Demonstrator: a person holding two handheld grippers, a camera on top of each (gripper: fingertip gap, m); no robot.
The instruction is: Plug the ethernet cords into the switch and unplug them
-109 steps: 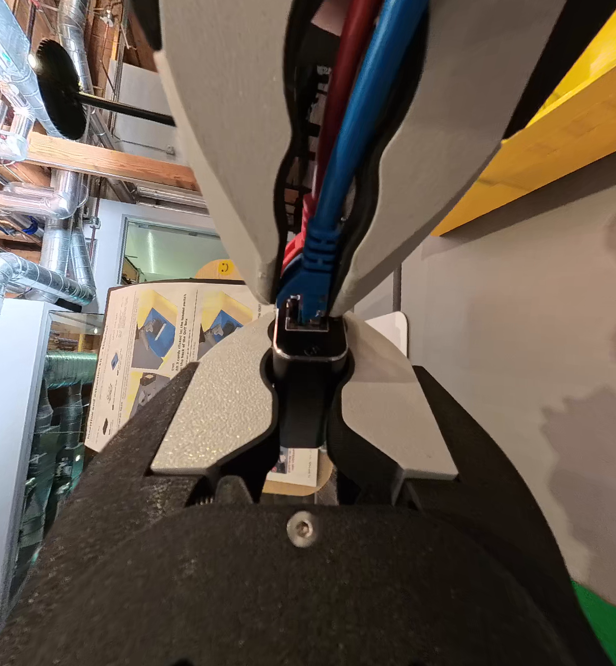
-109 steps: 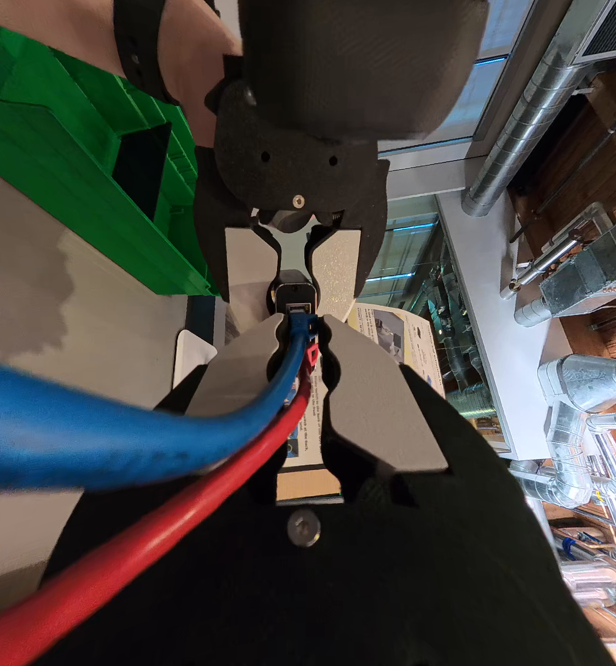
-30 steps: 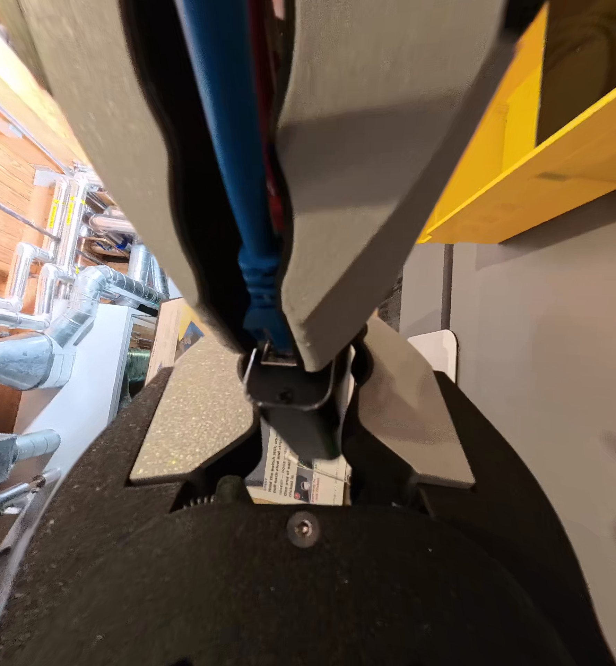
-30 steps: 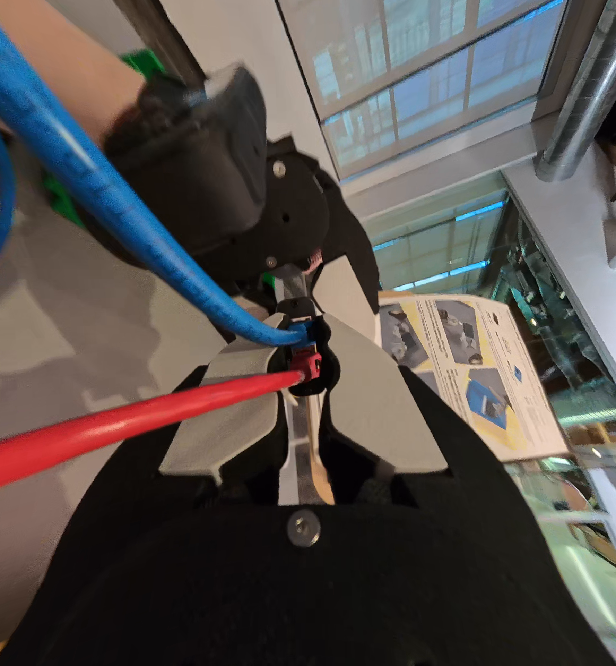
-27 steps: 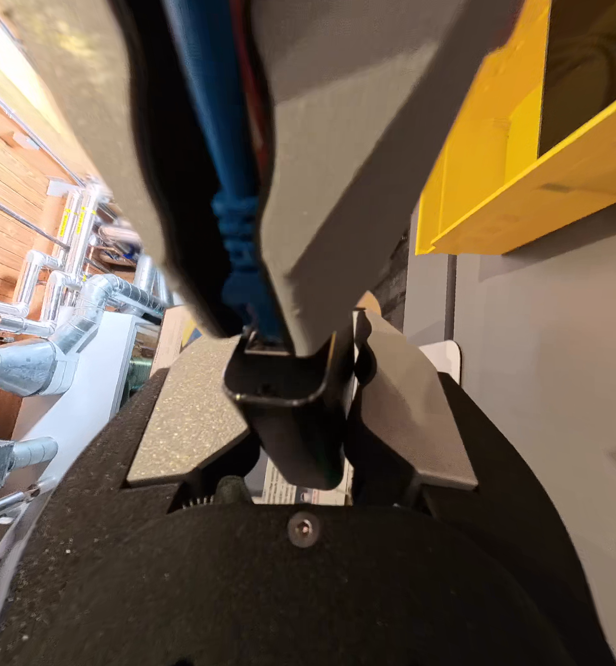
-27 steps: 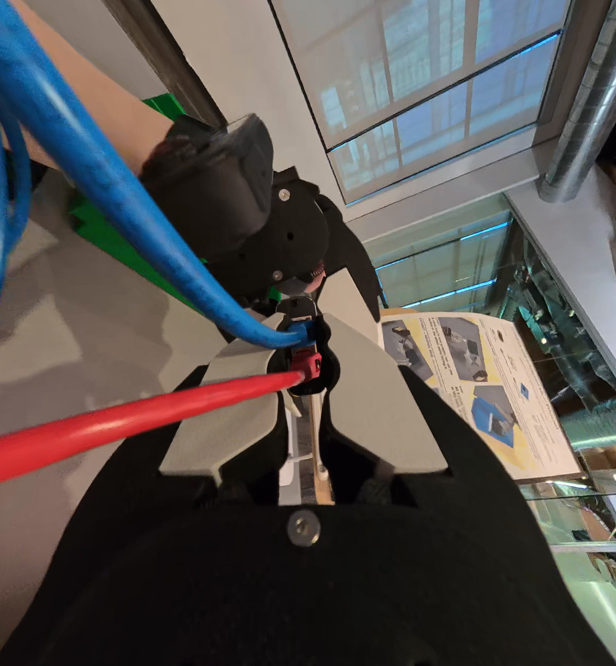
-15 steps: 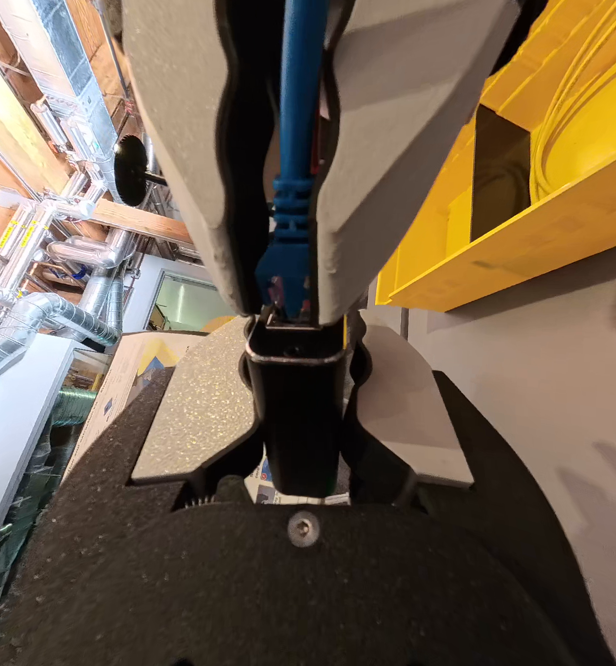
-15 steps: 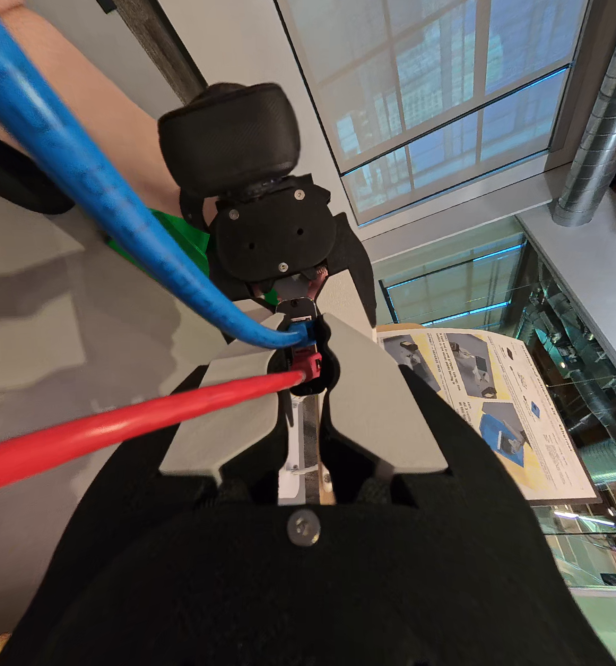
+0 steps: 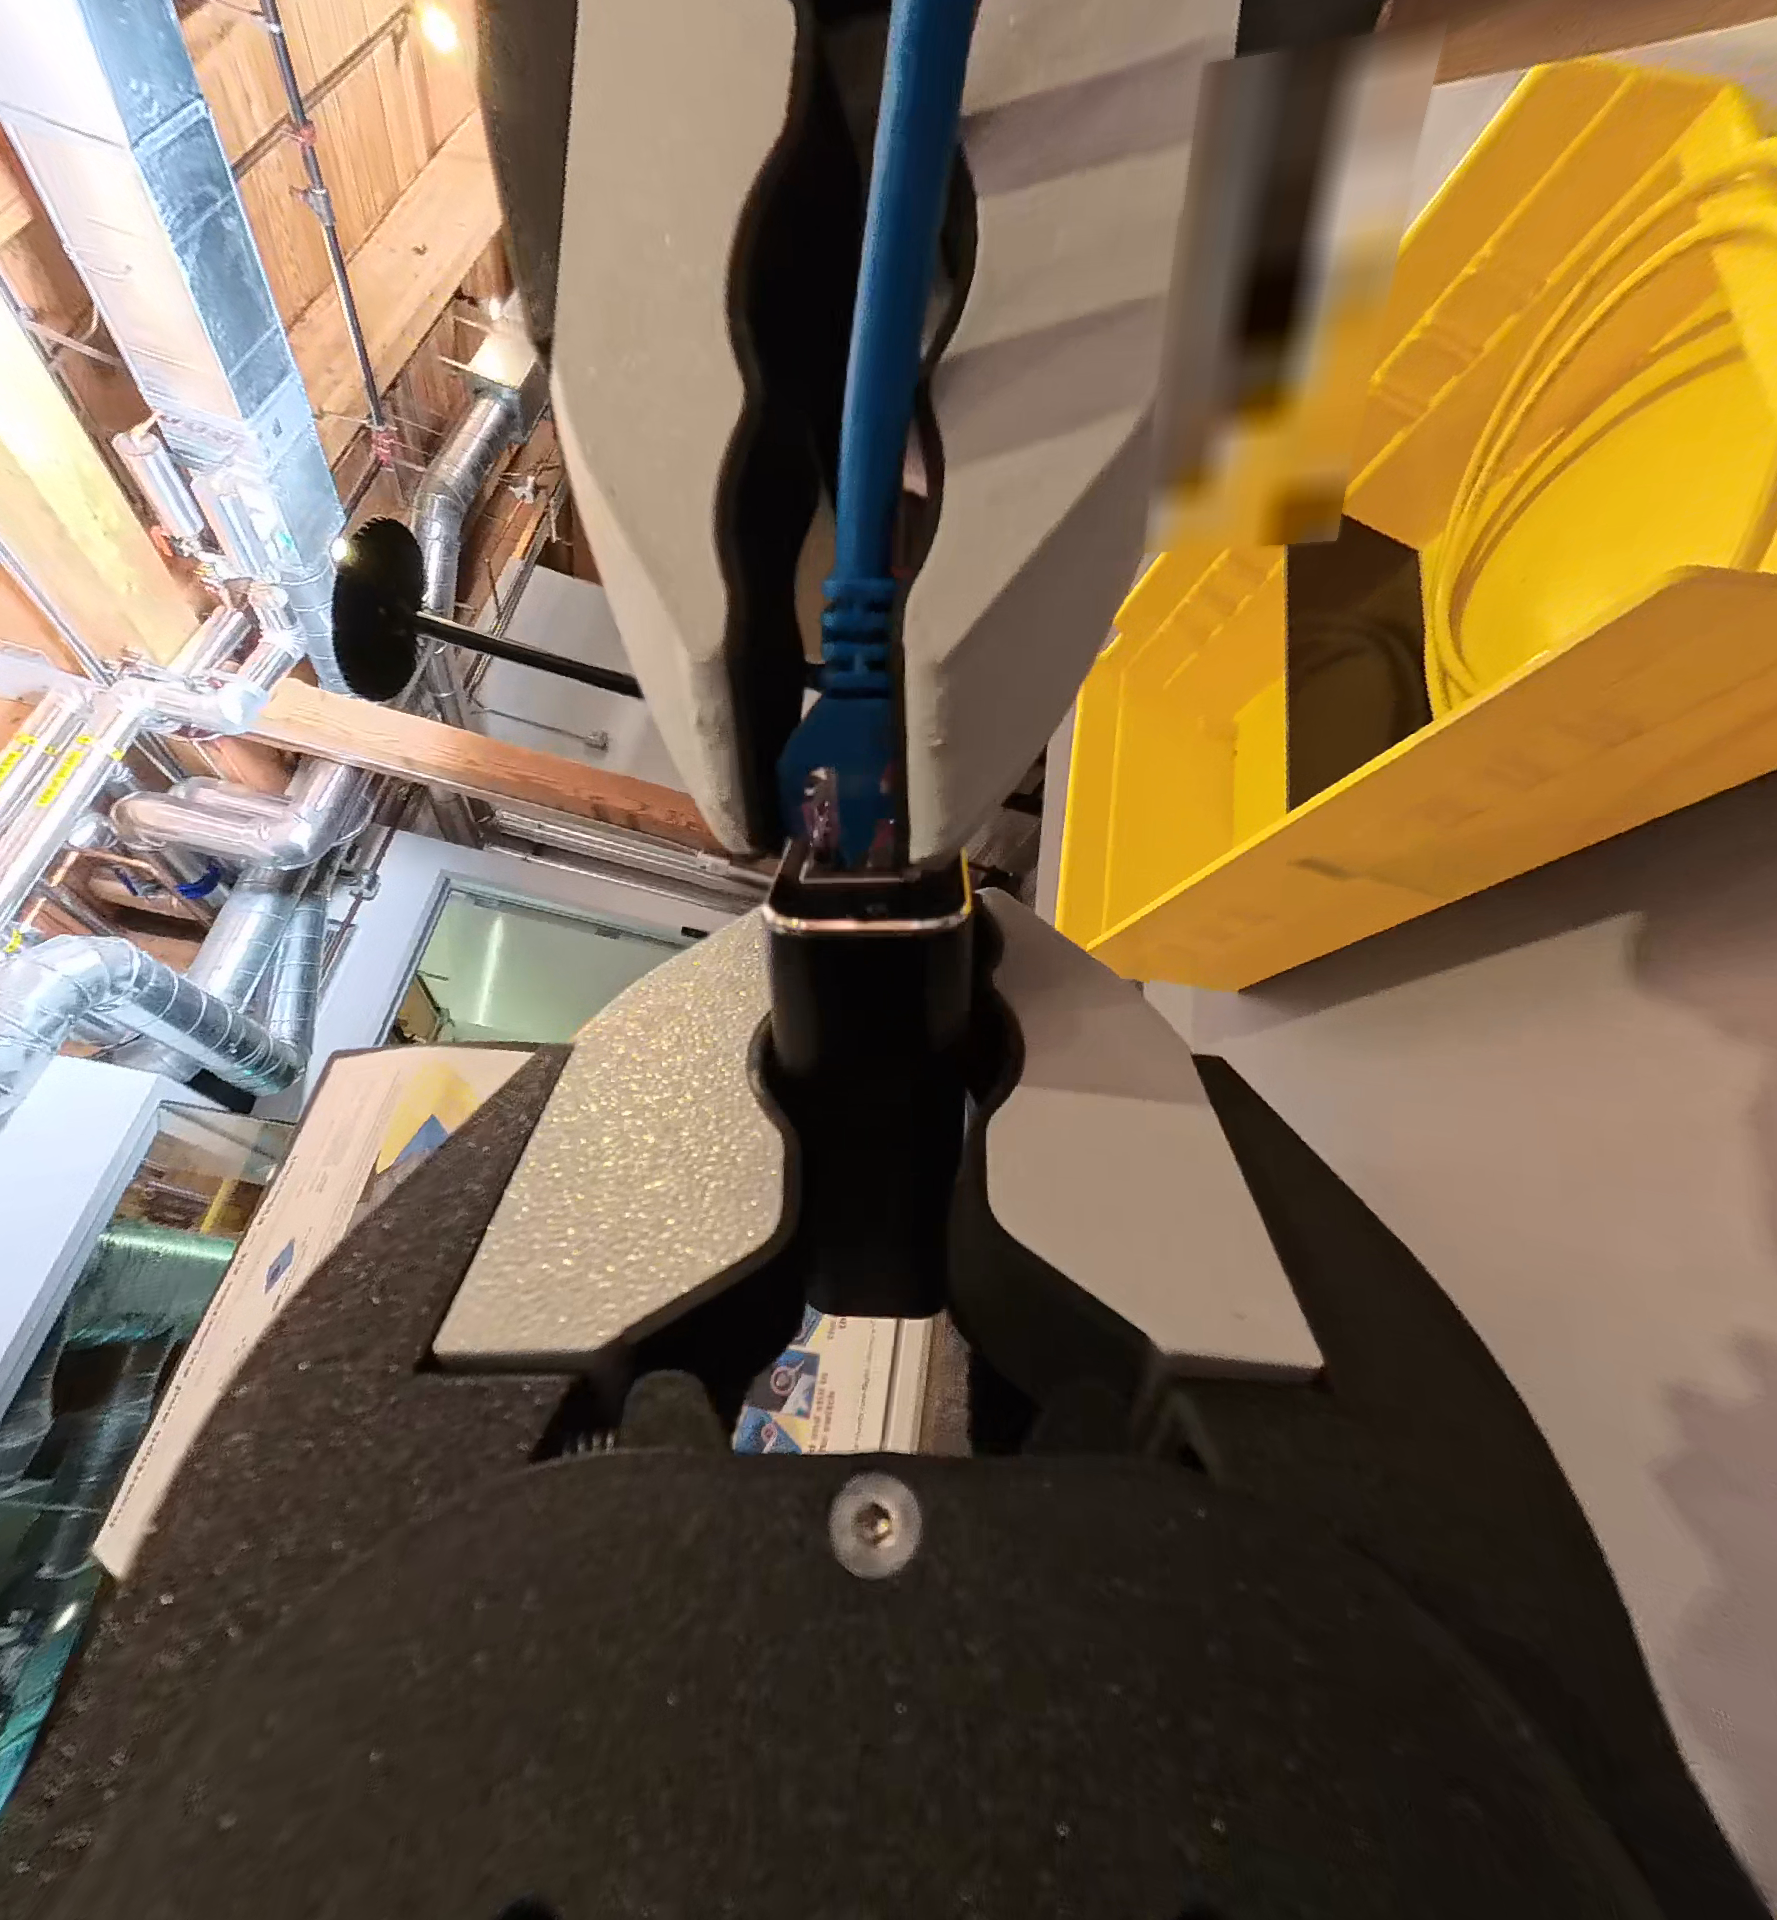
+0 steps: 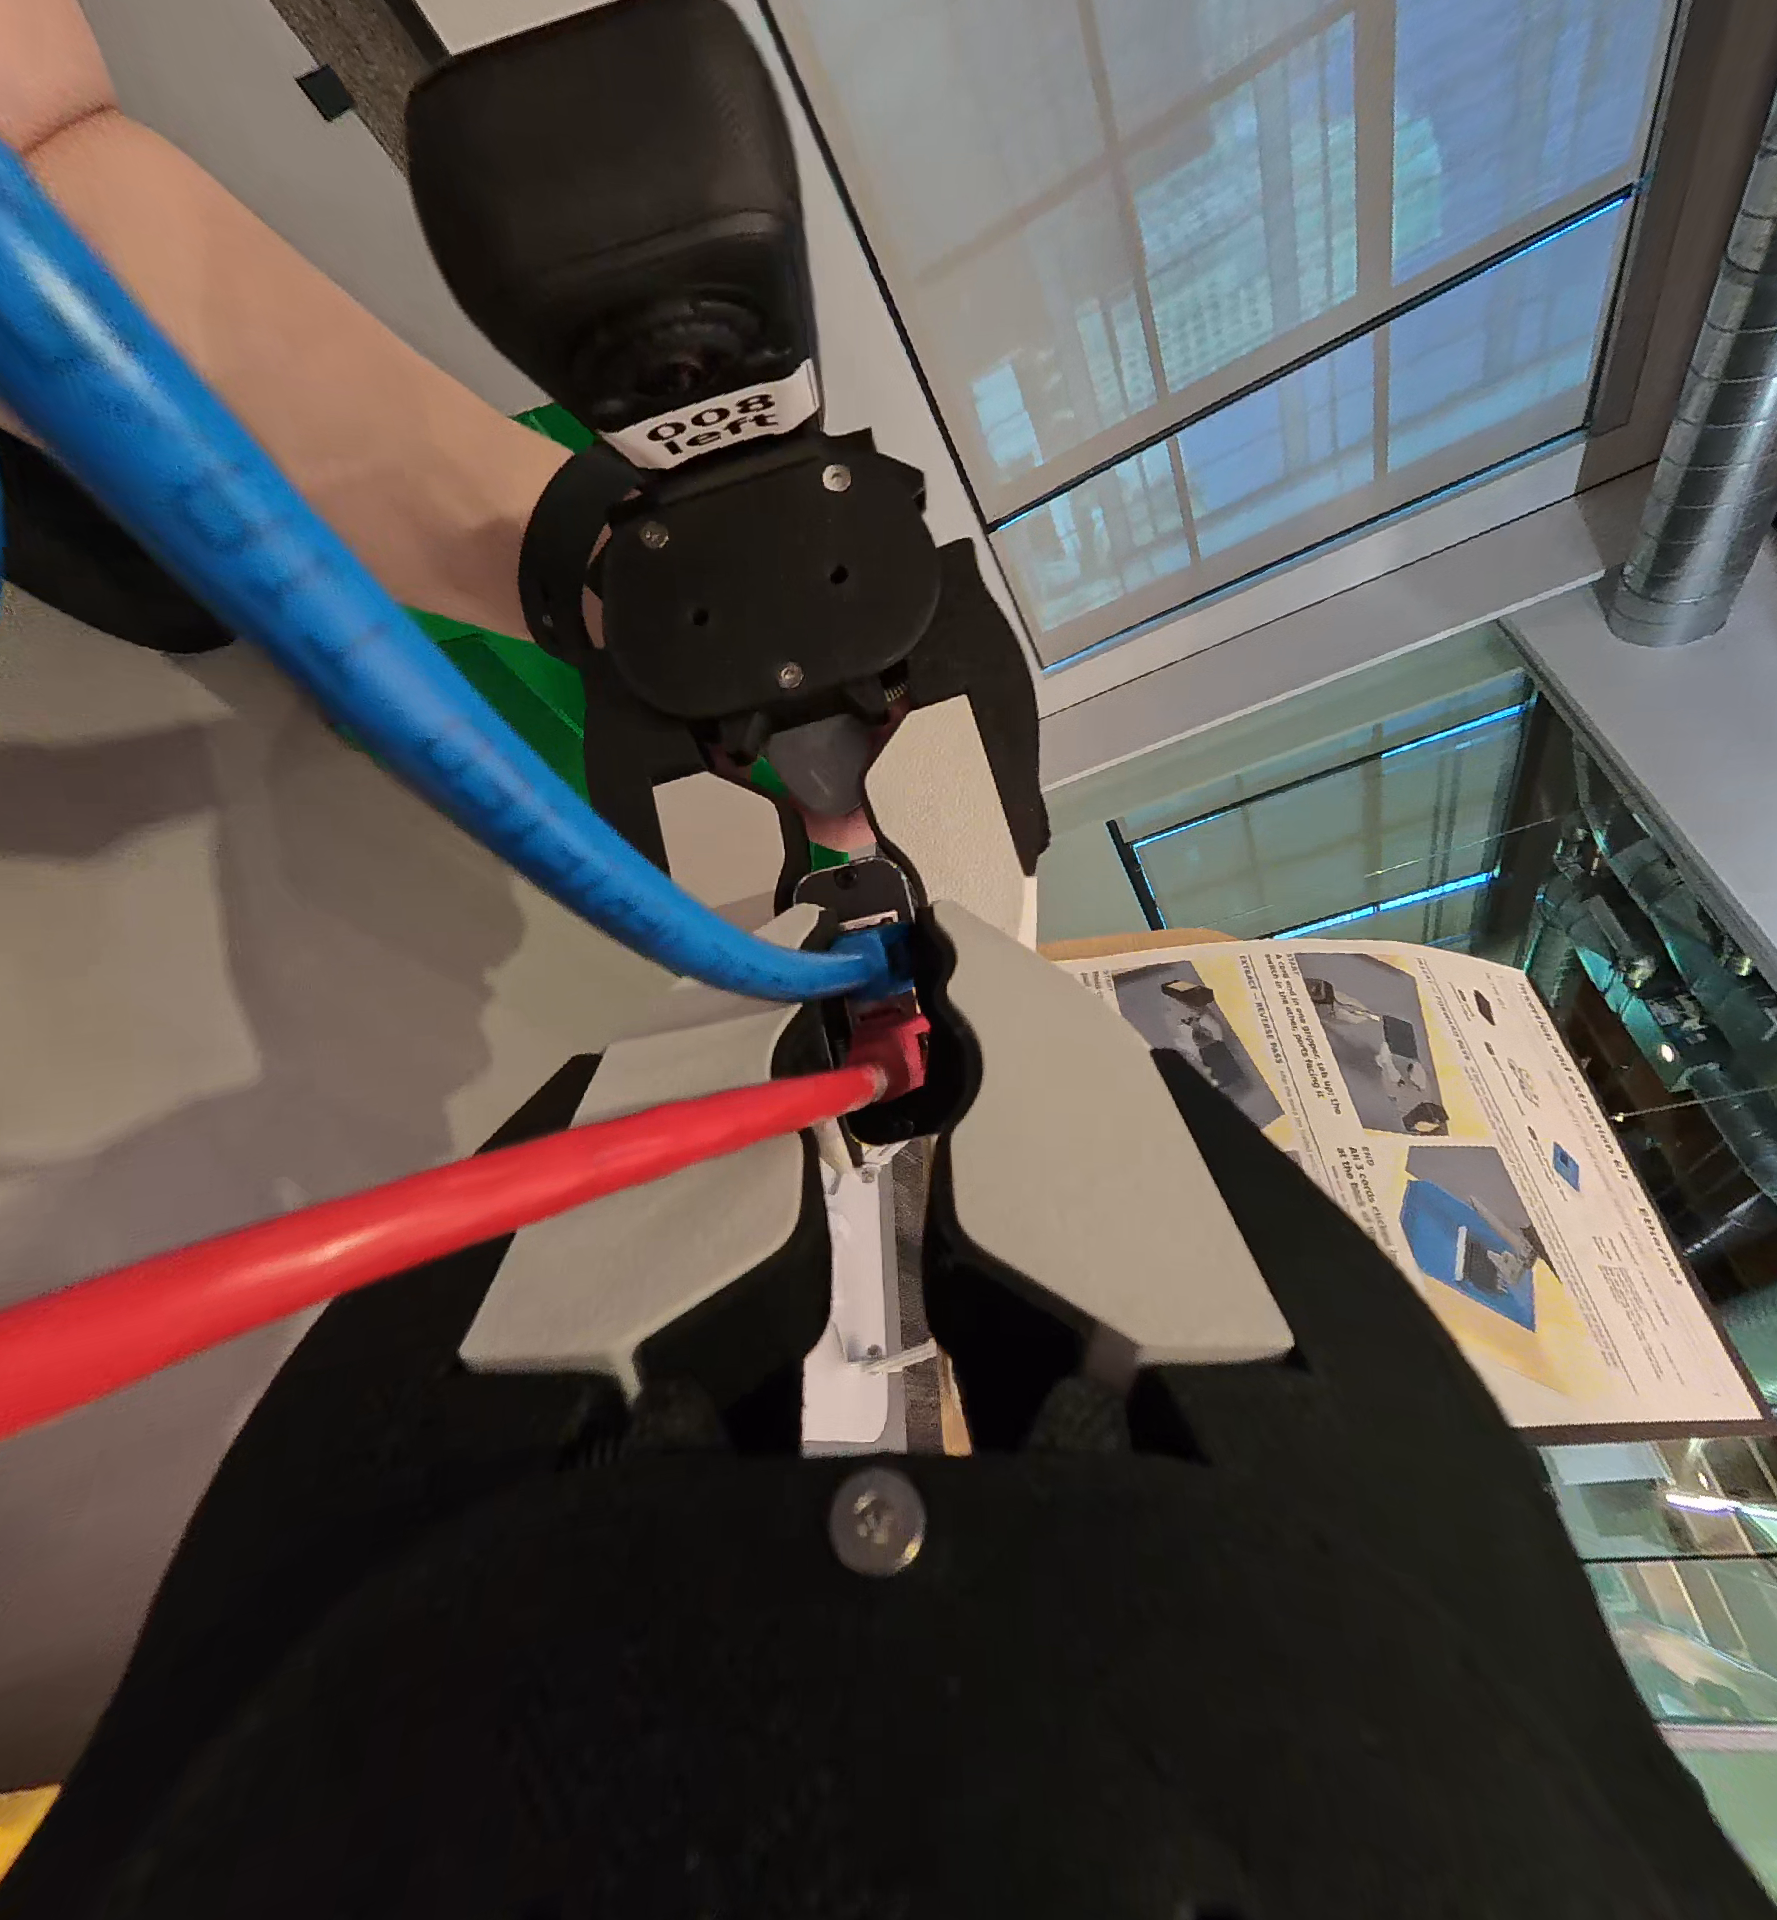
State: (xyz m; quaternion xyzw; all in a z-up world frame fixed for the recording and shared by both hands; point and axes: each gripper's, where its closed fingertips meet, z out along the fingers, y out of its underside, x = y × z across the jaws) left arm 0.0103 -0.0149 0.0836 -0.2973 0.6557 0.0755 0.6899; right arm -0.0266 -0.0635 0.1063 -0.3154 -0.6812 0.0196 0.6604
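My left gripper (image 9: 868,1049) is clamped on the black switch (image 9: 868,1049), which stands upright between its two grey fingers (image 9: 645,1143) with the port end pointing away from me. My right gripper (image 10: 879,1023) is closed on the plug ends of the blue cord (image 10: 364,665) and the red cord (image 10: 364,1236), blue above red at my fingertips. In the left wrist view the blue cord's (image 9: 879,436) plug sits at the mouth of the switch; I cannot tell whether it is fully seated. Half a second ago the switch leaned a little and the right gripper's fingers crowded it more closely; now it stands straighter in my grip. The yellow bin (image 9: 1486,665) to the right of my left gripper shows more of its inside than before. From the right gripper, the printed sheet (image 10: 1403,1174) lies to the right, the green bin (image 10: 489,665) beyond the left gripper (image 10: 848,894).
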